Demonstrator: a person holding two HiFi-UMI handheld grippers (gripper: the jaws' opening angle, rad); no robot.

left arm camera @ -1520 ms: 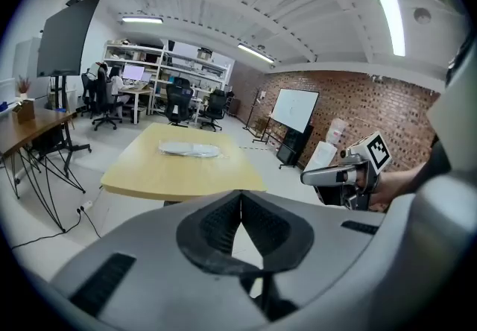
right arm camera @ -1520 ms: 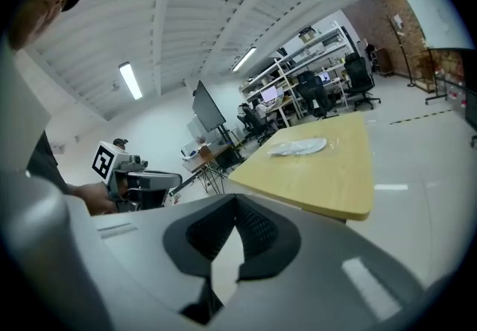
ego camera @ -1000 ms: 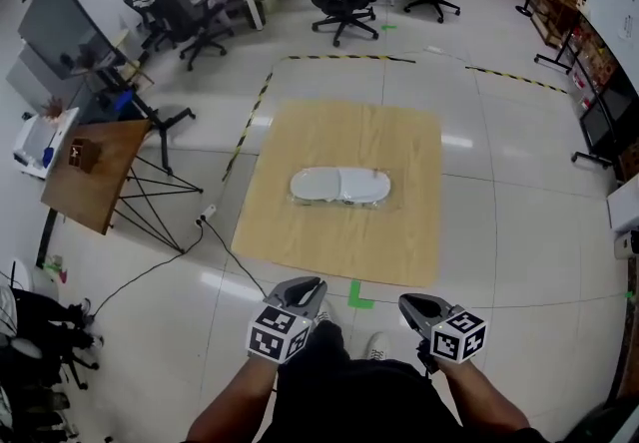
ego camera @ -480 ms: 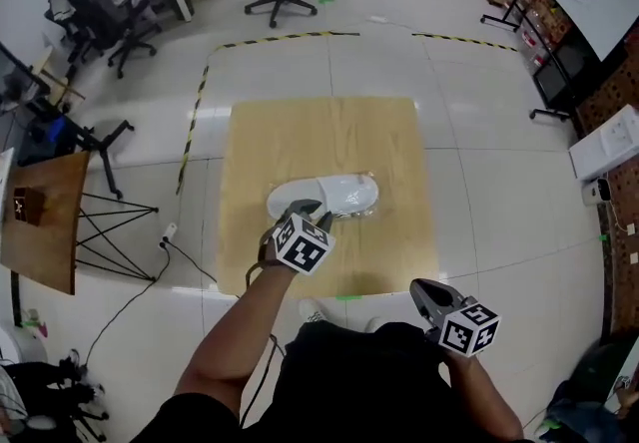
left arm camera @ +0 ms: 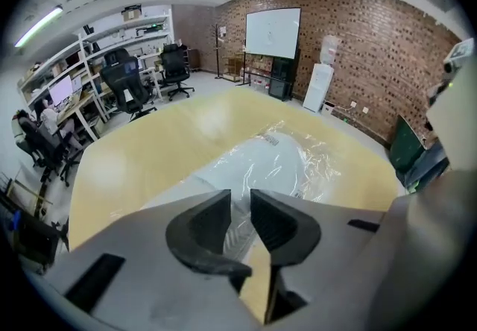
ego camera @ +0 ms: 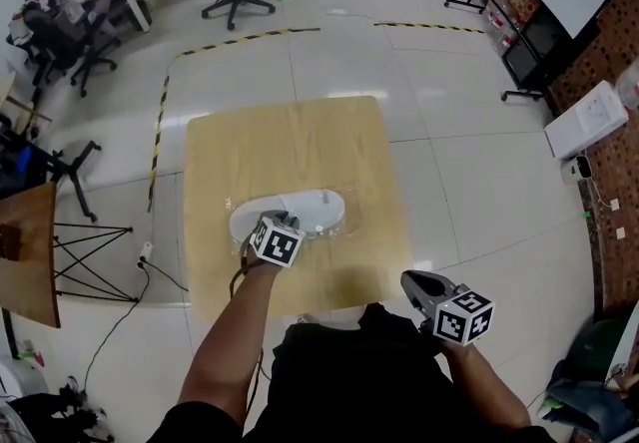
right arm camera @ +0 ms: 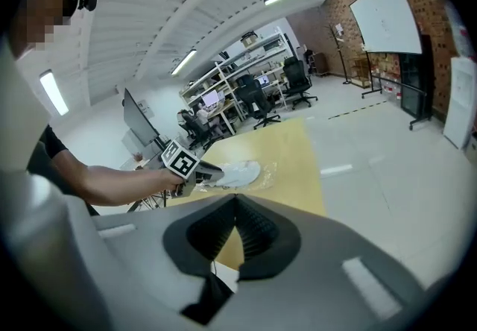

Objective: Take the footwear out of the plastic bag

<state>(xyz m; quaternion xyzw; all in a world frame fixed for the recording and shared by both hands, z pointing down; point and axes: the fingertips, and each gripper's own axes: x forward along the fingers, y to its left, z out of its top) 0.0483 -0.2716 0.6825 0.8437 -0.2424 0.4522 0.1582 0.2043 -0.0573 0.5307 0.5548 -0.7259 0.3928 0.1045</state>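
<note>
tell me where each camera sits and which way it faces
Head view: on the person's head, looking steeply down at the wooden board; shows left forearm, left tool, right tool.
Left gripper view: on the left tool, aimed at the bagged footwear; jaws apart, just narrowed slightly, nothing gripped.
Right gripper view: on the right tool, facing across the board; shut jaws, left forearm.
Shared: all three show the bagged footwear.

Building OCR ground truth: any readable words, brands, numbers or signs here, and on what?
Nothing legible.
plastic bag: small dark print at its far end, too blurred to read.
whiteboard: faint marks, too small to read.
left marker cube, right marker cube: black-and-white square patterns, no letters.
</note>
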